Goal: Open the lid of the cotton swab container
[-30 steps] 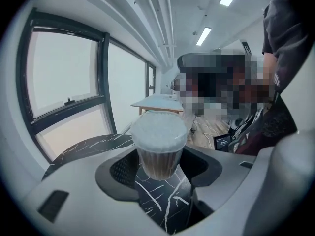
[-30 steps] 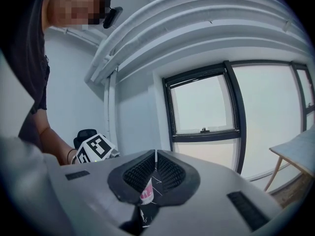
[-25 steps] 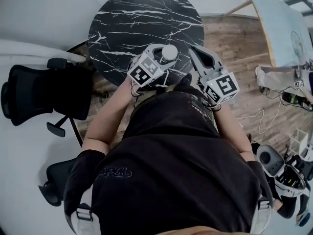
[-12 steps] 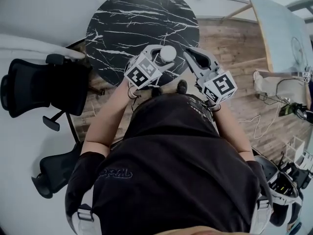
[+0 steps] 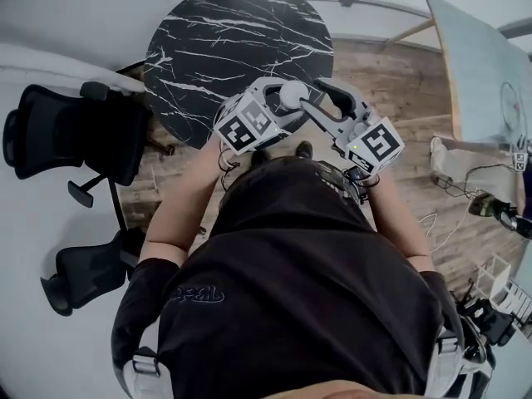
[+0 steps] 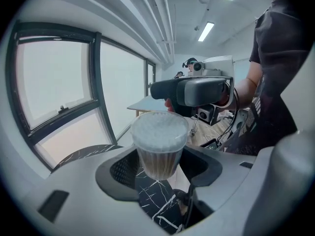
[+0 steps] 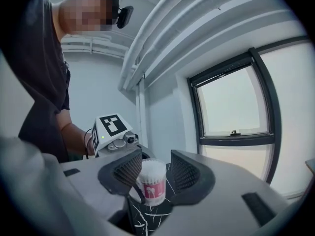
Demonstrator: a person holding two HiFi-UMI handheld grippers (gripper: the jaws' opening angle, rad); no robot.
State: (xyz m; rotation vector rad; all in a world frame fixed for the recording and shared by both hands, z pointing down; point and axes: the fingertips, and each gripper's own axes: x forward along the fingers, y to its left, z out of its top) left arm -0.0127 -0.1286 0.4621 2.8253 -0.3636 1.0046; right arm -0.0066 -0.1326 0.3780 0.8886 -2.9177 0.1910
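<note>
Over the marble table (image 5: 216, 40), left gripper's (image 6: 160, 165) jaws pinch the cotton swab container (image 6: 158, 139); right gripper's (image 7: 155, 173) jaws, just opening, flank it.

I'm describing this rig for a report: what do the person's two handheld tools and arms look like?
The left tool and right tool are pale grey plastic shells with dark, mesh-textured jaw pads. Each carries a white cube printed with black square markers. Thin dark cables loop at the wrists. The person wears a black short-sleeved T-shirt.
</note>
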